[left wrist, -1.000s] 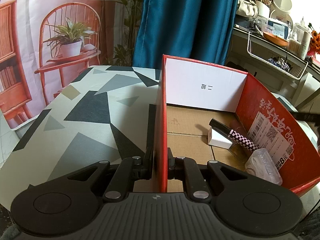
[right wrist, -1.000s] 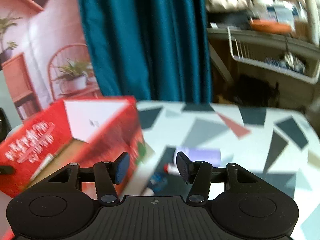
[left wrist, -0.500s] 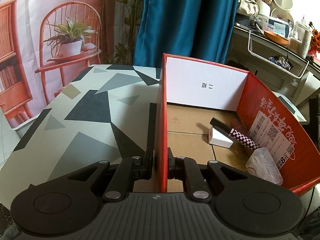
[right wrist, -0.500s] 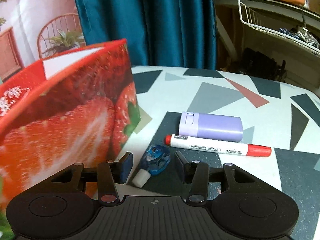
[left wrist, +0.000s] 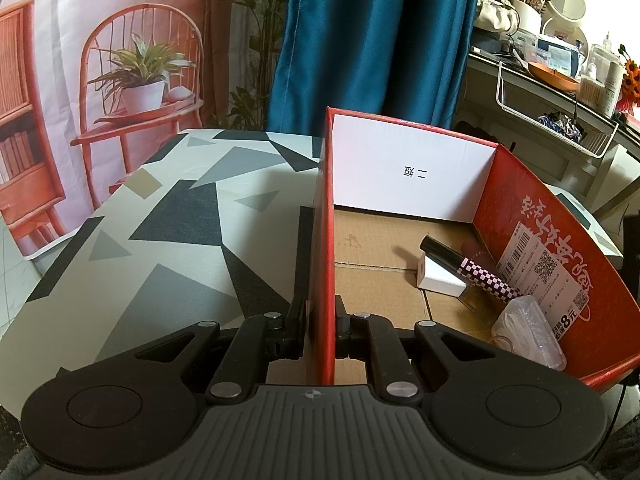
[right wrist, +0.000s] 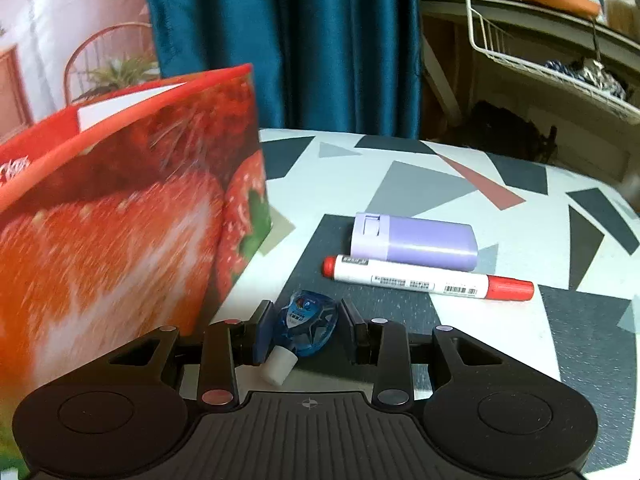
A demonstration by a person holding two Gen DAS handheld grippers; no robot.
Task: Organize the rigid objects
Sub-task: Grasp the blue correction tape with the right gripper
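Red cardboard box (left wrist: 532, 240) printed with strawberries stands open-topped on the patterned table (left wrist: 160, 240), and everything else can be placed from it. Its bare cardboard floor holds a small cluster against the wall with the printed label: a white block (left wrist: 440, 280), a dark tube with a checkered band (left wrist: 484, 276) lying across it, and a crumpled clear plastic packet (left wrist: 528, 332) at the nearer end of that wall. The opposite wall of the box is pinched by the left gripper (left wrist: 322, 320), one finger inside the box and one outside, both pressed flat against the cardboard.

Outside the box, past its strawberry-printed side, three things lie on the table. Farthest from the box's corner is a lilac flip-top case (right wrist: 414, 242), lying on its side. Just beside it, nearer the camera and roughly parallel, lies a white marker with red ends (right wrist: 428, 278). Smallest and nearest is a blue correction-tape dispenser (right wrist: 308, 328) with a white tip, resting on the table close to the box's side. The right gripper (right wrist: 306, 330) has its fingers on either side of this dispenser; its jaws have just been closing. The blue-padded finger looks to be touching it, while a sliver of gap shows at the other finger, so the dispenser is not clamped.
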